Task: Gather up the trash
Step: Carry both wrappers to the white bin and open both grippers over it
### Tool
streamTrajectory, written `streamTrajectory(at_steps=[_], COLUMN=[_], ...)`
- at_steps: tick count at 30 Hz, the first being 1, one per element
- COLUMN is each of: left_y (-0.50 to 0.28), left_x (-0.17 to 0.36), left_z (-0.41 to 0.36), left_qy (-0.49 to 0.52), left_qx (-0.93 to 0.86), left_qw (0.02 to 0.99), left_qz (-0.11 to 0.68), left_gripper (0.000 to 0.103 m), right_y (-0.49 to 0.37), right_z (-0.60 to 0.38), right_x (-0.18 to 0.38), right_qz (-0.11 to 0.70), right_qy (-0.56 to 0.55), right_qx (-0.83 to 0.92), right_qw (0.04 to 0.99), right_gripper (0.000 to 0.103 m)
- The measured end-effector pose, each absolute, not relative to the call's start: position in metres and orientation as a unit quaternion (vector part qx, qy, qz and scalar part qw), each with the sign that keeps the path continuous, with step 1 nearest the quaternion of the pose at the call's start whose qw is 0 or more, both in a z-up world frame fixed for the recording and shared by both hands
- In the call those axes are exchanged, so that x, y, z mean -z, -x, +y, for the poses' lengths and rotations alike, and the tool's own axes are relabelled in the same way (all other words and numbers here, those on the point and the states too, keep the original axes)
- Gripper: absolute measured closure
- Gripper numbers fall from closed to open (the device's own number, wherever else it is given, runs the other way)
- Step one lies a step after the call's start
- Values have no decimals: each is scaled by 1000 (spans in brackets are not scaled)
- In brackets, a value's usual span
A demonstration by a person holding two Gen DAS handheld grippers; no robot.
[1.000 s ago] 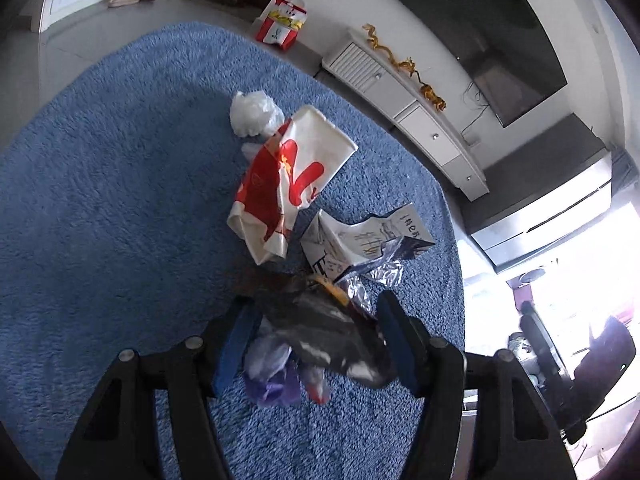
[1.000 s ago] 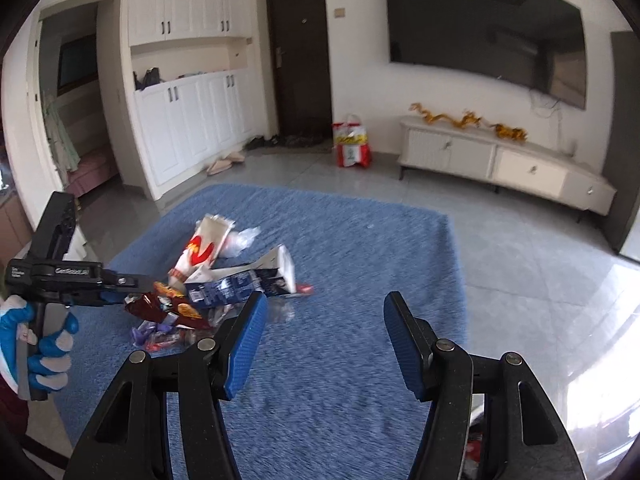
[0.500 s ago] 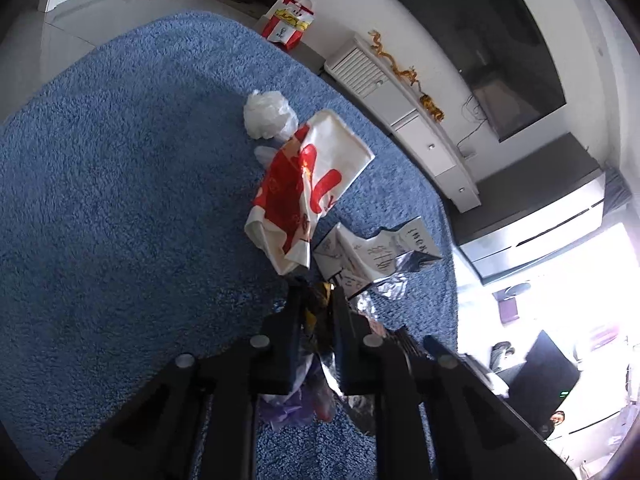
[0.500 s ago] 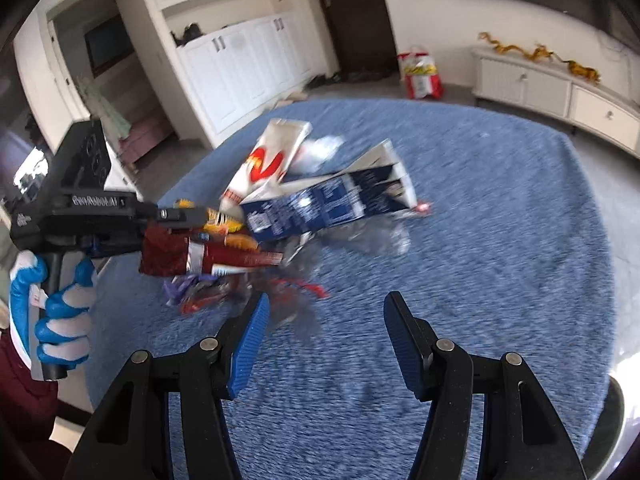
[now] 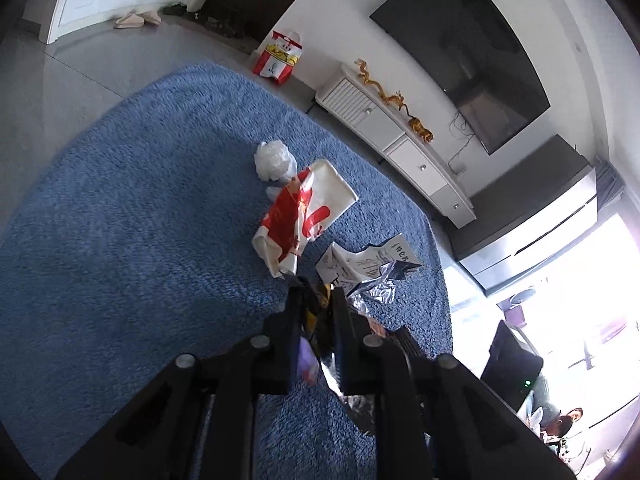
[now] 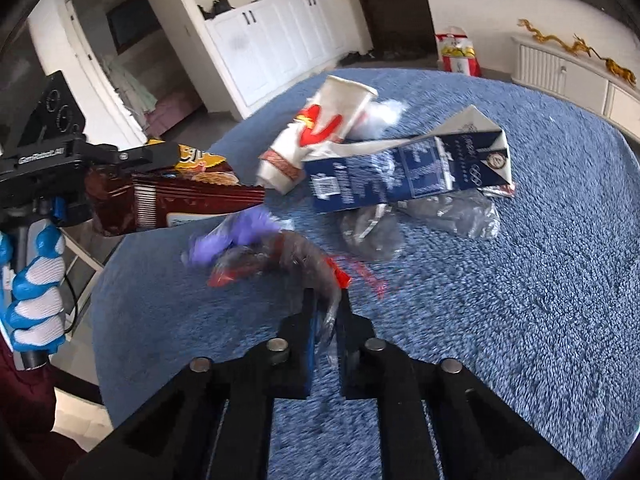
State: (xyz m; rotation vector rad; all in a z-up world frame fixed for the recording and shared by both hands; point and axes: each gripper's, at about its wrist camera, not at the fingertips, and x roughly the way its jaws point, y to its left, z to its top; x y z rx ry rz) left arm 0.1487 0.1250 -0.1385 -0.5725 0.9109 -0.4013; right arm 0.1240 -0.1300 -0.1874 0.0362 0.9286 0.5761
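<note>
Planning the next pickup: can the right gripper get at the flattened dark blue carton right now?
Probably not: the right gripper is shut on a clear plastic wrapper, though the flattened dark blue carton lies uncovered beyond it.

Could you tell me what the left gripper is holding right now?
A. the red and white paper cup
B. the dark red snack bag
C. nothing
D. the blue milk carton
B: in the right wrist view the left gripper is shut on the dark red snack bag, lifted off the blue rug.
</note>
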Motion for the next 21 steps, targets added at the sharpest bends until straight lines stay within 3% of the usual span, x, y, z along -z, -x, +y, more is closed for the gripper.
streamTrajectory(at_steps=[21], left_y=[-60], left_x=[61], left_z=[128], left_qy=[214], left_qx=[181], left_qw=[899], left_qz=[336], left_gripper=[90], right_y=[-27], right_z=[-158], right_x=[81], right_qz=[322], right_qy=[8], right_qx=[-231], right_qw=[918], right_gripper=[100])
